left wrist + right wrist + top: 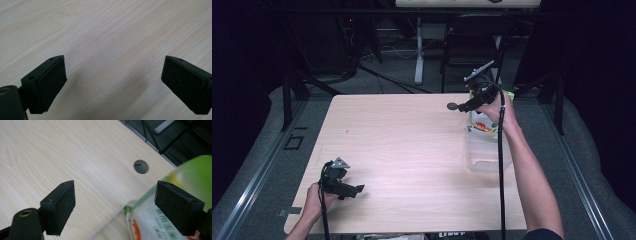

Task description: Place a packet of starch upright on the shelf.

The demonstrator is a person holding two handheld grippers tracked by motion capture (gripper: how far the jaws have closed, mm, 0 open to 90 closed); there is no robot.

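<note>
At the table's far right, my right gripper hangs open above the wooden table. Its pads grip nothing. Just under and behind it stands a clear plastic container. A white, green and orange pouch stands upright in the container, its green top blurred behind the right-hand jaw. My left gripper rests low near the front left edge, jaws wide open over bare wood.
A round cable hole pierces the table just ahead of the right gripper. Beyond the far edge stand a white desk leg and a dark chair. Dark floor surrounds the table.
</note>
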